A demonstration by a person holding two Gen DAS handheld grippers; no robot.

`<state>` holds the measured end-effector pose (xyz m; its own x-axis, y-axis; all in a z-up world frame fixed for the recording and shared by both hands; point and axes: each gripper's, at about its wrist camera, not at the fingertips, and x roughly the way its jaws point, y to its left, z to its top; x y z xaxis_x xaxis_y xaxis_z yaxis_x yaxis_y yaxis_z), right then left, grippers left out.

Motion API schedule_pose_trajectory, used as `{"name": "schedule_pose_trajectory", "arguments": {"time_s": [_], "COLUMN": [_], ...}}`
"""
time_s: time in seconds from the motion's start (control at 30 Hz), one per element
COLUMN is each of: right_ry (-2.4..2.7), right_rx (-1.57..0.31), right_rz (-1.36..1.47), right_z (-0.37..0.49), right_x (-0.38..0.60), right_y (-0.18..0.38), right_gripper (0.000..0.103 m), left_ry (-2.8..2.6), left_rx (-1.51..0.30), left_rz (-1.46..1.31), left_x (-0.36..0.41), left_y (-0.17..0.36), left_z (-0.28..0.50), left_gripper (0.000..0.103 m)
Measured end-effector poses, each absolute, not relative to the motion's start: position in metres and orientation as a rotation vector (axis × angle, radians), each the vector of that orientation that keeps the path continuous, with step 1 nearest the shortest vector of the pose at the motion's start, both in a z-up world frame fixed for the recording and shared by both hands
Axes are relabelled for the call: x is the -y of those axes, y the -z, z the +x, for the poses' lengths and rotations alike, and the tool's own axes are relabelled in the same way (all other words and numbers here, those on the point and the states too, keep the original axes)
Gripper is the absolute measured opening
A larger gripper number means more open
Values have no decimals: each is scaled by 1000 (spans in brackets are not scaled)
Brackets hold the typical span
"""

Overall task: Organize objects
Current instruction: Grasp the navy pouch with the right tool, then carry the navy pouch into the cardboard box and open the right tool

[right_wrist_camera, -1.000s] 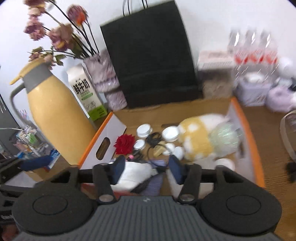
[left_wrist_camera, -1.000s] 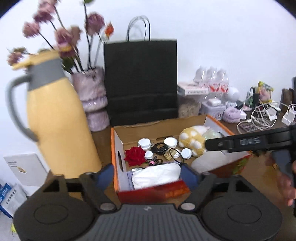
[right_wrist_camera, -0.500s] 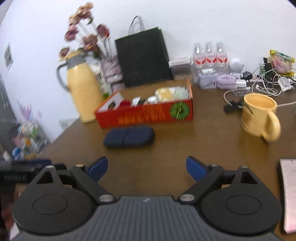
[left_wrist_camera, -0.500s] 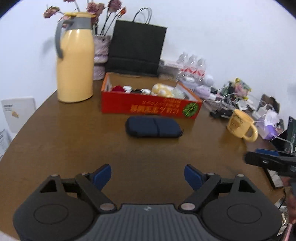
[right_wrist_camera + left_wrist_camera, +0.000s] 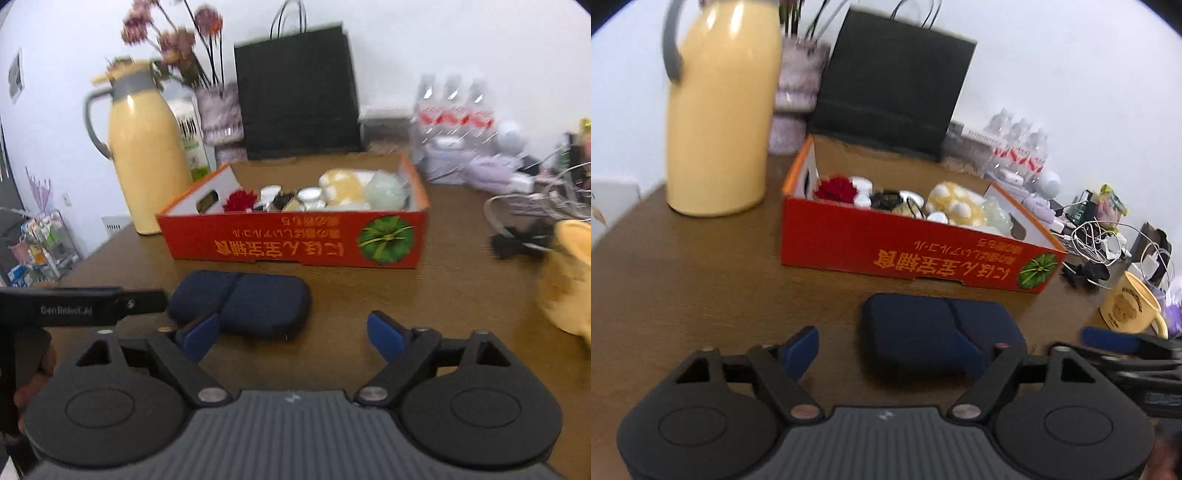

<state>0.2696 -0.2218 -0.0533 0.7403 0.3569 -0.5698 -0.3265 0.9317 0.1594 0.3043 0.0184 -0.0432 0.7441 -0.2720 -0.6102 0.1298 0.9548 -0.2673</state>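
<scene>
A dark blue zip case (image 5: 938, 328) lies on the brown table just in front of a red cardboard box (image 5: 905, 251); it also shows in the right wrist view (image 5: 243, 301), as does the box (image 5: 295, 240). The box holds a red flower, small white jars, a yellow plush toy and other small items. My left gripper (image 5: 886, 350) is open and empty, just short of the case. My right gripper (image 5: 293, 336) is open and empty, its left finger beside the case's near edge.
A yellow thermos jug (image 5: 720, 110), a vase of flowers (image 5: 218, 110) and a black paper bag (image 5: 890, 96) stand behind the box. A yellow mug (image 5: 1126, 306) and tangled cables (image 5: 1097, 236) lie to the right. Water bottles (image 5: 454, 107) stand at the back.
Both grippers were over the box a second ago, then drew far back. Now both have moved in toward the blue case, staying open.
</scene>
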Motion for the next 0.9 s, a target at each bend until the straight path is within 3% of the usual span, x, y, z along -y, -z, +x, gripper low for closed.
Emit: {"name": "schedule_pose_trajectory", "arguments": {"time_s": [0.13, 0.2, 0.27, 0.3, 0.57, 0.9], "right_ry": [-368, -401, -428, -443, -430, -399], "right_rx": [-703, -724, -733, -732, -718, -663], "right_rz": [101, 149, 202, 223, 203, 162], "right_z": [310, 319, 323, 324, 323, 231], "right_x": [213, 214, 218, 218, 214, 230], "right_y": [77, 86, 92, 94, 92, 58], "right_gripper": [69, 64, 46, 43, 35, 32], "left_ry": [260, 285, 285, 280, 261, 300], "left_rx": [-735, -736, -733, -728, -707, -700], "left_rz": [-217, -234, -252, -260, -259, -334], "left_x": [-15, -16, -19, -20, -17, -12], "left_y": [55, 56, 57, 58, 57, 36], "left_z": [324, 323, 323, 323, 317, 211], "left_gripper": [59, 47, 42, 37, 27, 25]}}
